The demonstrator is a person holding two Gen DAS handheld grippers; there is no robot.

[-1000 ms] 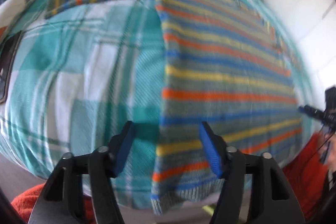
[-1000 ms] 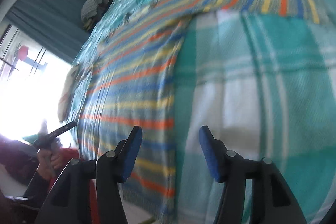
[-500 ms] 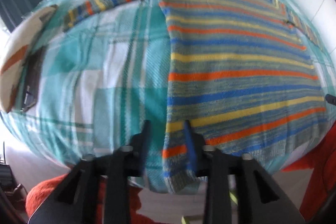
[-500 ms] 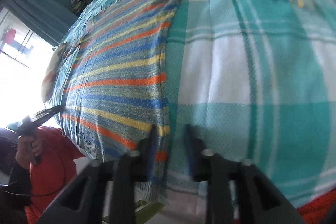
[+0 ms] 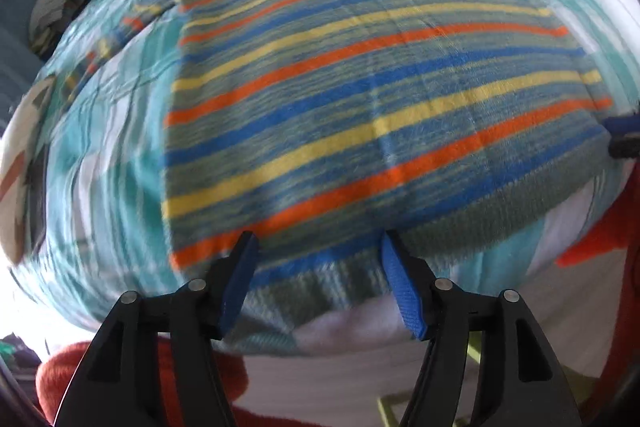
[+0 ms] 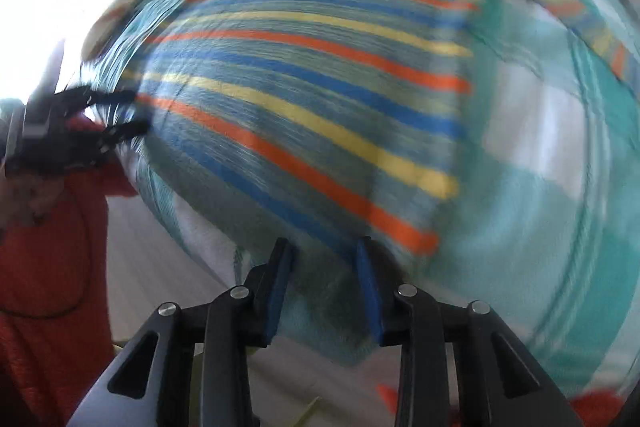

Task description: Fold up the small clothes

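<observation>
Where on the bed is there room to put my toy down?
Left of the striped knitted sweater, the teal-and-white checked bedspread lies bare between its side edge and outstretched sleeve. Bare bedspread also lies on its right side. The middle is taken.

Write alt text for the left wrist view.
A striped knitted sweater lies flat on a teal plaid bedspread. The left tongs hang open over its near hem, gripping nothing; the view is motion-blurred.
</observation>
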